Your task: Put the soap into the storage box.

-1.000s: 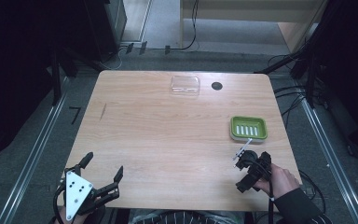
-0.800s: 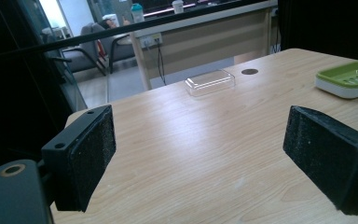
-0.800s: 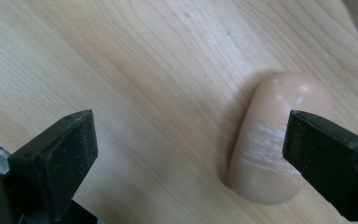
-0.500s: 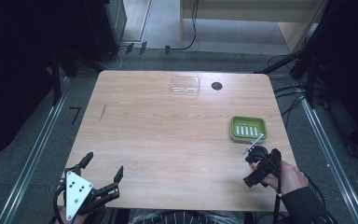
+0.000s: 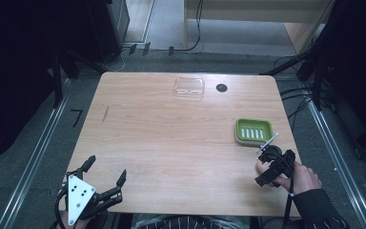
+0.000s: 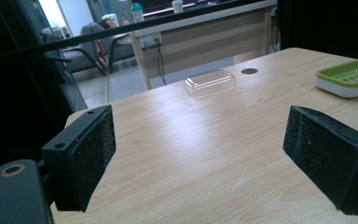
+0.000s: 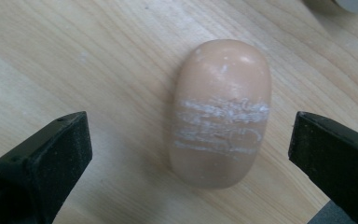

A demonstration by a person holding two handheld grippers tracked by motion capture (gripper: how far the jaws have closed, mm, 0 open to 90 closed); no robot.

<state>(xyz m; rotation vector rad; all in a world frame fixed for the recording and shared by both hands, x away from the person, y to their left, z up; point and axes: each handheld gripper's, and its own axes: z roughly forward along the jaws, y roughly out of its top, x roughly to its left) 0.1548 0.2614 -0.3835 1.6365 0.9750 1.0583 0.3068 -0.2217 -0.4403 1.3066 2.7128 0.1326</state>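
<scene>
A peach-coloured oval bar of soap (image 7: 221, 112) with white scratch marks lies flat on the wooden table (image 5: 171, 143). In the right gripper view it lies between the open black jaws of my right gripper (image 7: 191, 137), which points down at it and does not touch it. In the high view my right gripper (image 5: 272, 164) hovers near the table's right edge, just in front of a green soap dish (image 5: 253, 131). My left gripper (image 5: 107, 168) rests open at the front left corner with nothing between its pads (image 6: 91, 154).
A clear plastic lid (image 5: 189, 87) lies at the table's far edge, with a black cable hole (image 5: 221, 88) beside it. The left gripper view shows the lid (image 6: 209, 81) and green dish (image 6: 349, 77) far ahead. Dark racks stand on both sides.
My right gripper has shifted a little to the right and away from the person, towards the green dish. The left gripper has stayed still.
</scene>
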